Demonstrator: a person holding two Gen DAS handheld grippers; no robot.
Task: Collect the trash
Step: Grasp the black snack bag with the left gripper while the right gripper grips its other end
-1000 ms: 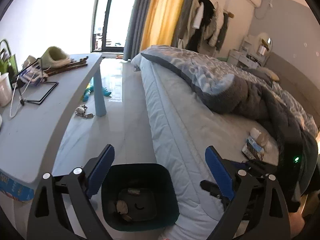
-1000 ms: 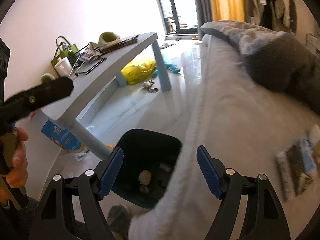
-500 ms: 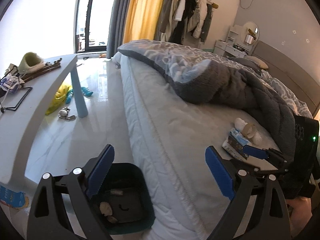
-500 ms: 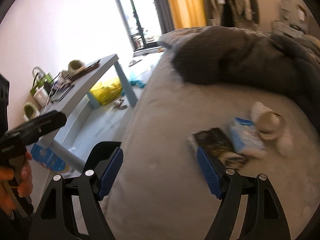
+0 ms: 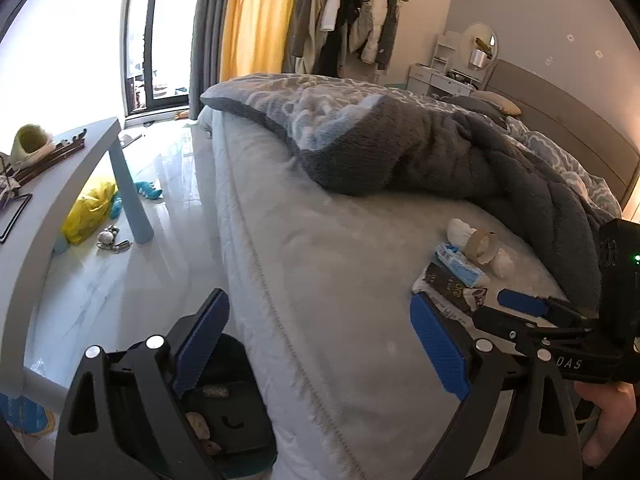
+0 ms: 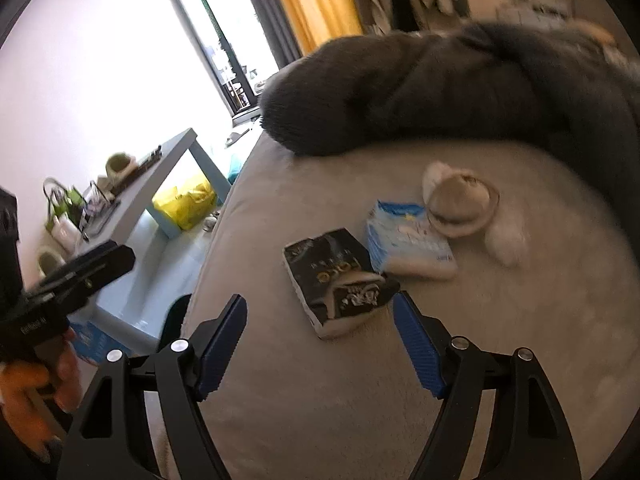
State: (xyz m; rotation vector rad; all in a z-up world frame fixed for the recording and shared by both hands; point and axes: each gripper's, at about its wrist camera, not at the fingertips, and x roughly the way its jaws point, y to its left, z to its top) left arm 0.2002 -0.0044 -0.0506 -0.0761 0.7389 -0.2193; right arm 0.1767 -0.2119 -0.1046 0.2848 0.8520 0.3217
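On bed, we aim right gripper (image 6: 318, 340), jaws spread, at black wrapper (image 6: 338, 280); left gripper (image 5: 320, 344) also spread, over bin (image 5: 232, 420) for drop.

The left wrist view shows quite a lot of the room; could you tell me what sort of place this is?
Most likely a lived-in bedroom: a bed with a rumpled grey duvet, clothes hanging on a rail, and a dressing table beyond.

1. We see a grey blanket (image 5: 420, 148) bunched on the bed (image 5: 320, 280).
2. Yellow bag (image 5: 88, 210) and keys (image 5: 110, 238) on the floor under the blue table (image 5: 48, 200).
3. Clothes (image 5: 344, 24) hang beside the yellow curtain (image 5: 256, 20).
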